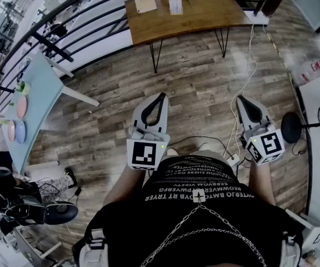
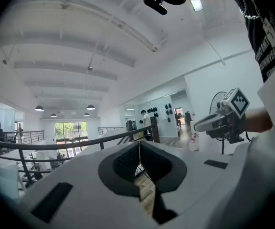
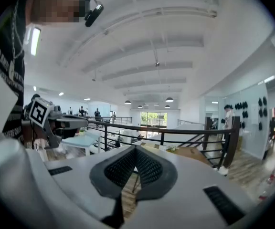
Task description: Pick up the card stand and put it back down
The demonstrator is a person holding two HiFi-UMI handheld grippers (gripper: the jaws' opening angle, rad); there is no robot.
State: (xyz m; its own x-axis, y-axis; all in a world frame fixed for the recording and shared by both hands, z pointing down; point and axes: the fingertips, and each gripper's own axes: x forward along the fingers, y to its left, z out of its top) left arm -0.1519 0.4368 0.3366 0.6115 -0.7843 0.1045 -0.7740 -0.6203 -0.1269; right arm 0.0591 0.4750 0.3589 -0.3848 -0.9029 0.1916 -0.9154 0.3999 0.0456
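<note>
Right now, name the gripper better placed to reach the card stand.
Left gripper, marginally: it and the right gripper are shut, far from the wooden table, but the card stand lies toward the left.

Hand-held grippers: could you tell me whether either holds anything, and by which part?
Nothing is held; the left hand-held gripper and the right hand-held gripper are shut, empty.

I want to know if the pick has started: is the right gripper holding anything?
No, the right gripper has its jaws shut tight against each other, with nothing between them.
</note>
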